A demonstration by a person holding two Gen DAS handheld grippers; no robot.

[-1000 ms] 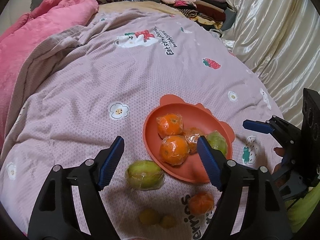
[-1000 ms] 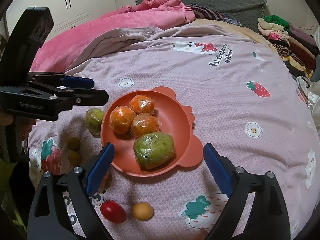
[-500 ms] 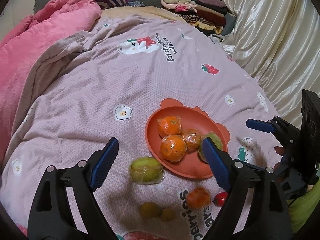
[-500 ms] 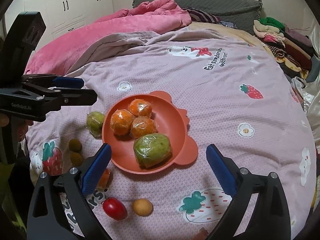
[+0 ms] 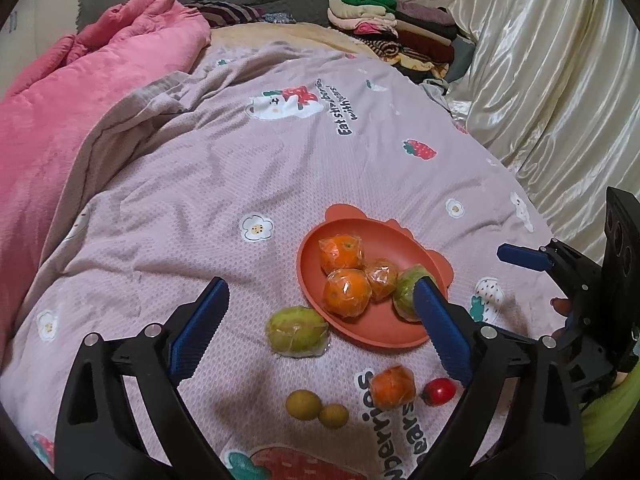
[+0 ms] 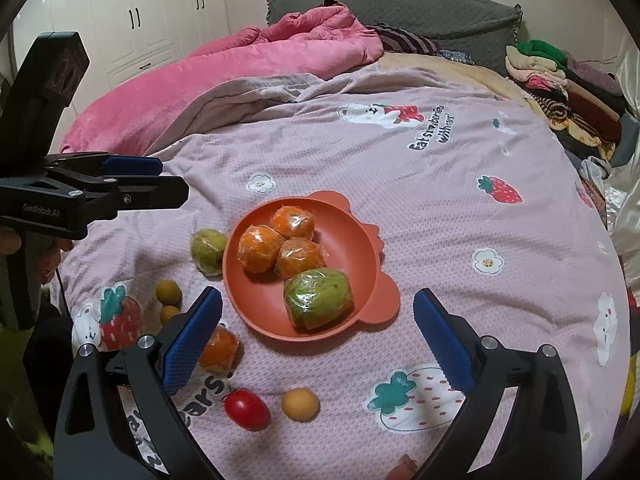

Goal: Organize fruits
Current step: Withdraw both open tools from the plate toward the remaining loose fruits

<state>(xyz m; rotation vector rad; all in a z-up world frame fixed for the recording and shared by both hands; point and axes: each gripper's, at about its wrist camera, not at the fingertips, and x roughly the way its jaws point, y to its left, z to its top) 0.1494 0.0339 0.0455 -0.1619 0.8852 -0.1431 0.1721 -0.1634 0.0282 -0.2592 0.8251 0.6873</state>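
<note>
An orange bear-eared plate (image 5: 384,330) (image 6: 352,240) on the bedspread holds three wrapped oranges (image 6: 260,248) and a wrapped green fruit (image 6: 319,299). Beside it lie another wrapped green fruit (image 5: 297,331) (image 6: 208,246), a wrapped orange (image 5: 392,387) (image 6: 219,349), a red tomato (image 5: 439,391) (image 6: 245,409), two small yellow-green fruits (image 5: 304,404) (image 6: 168,291) and a small yellow fruit (image 6: 300,404). My left gripper (image 5: 320,320) is open and empty, above the loose fruits. My right gripper (image 6: 318,332) is open and empty, above the plate's near edge.
A pink quilt (image 5: 80,120) is bunched at the far left of the bed. Folded clothes (image 5: 392,32) are stacked at the far right. A satin curtain (image 5: 560,80) hangs along the right side. The bedspread (image 6: 400,184) spreads beyond the plate.
Both grippers have pulled back and risen from the plate, so more loose fruit shows near them. Both stay open. No fruit has moved.
</note>
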